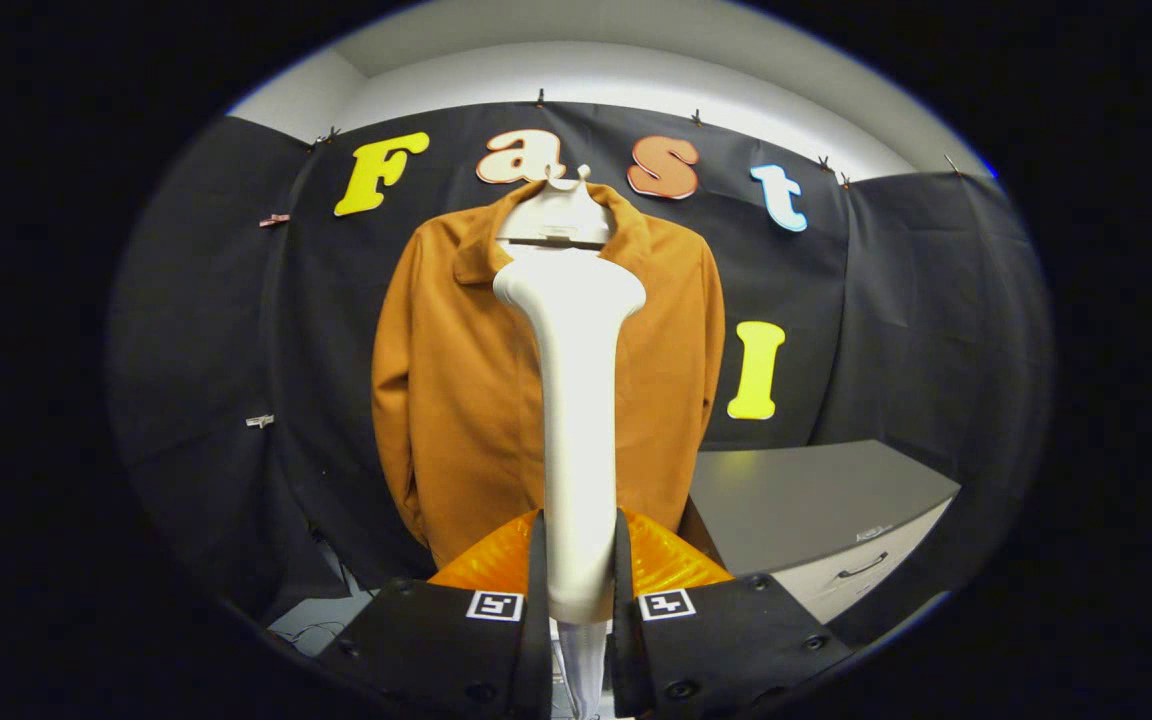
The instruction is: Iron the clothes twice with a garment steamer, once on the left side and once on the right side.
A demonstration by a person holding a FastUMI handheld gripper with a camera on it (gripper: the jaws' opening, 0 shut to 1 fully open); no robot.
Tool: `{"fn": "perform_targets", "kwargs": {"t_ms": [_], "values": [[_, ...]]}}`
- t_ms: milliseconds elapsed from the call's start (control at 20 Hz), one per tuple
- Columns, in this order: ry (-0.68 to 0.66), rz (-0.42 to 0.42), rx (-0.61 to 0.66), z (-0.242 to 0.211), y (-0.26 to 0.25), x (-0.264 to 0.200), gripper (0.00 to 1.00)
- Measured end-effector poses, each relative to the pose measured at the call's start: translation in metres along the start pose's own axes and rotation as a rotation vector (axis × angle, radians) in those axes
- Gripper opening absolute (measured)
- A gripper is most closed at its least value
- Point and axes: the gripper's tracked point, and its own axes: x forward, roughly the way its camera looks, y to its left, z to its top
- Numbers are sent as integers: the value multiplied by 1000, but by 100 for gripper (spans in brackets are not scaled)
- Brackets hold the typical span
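Observation:
A brown jacket (456,380) hangs on a white hanger (558,215) against the black cloth wall, straight ahead of the fingers. A white garment steamer (576,400) stands upright between the fingers, its wide head at the jacket's collar level. My gripper (577,570) is shut on the steamer's handle, with both fingers pressing its sides. The steamer covers the middle strip of the jacket's front. How far the steamer's head is from the fabric I cannot tell.
A grey cabinet (816,500) with a drawer handle stands to the right of the jacket, below its hem level. Some cables lie on the floor at the lower left (321,625). Black cloth walls close in the left and right sides.

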Motion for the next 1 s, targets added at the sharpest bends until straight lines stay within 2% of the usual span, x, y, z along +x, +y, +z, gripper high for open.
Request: {"fn": "perform_targets", "kwargs": {"t_ms": [500, 750, 1000], "values": [[-19, 35, -74, 5, 63, 58, 27], [-4, 36, -92, -6, 71, 95, 27], [12, 20, -117, -22, 71, 114, 27]]}}
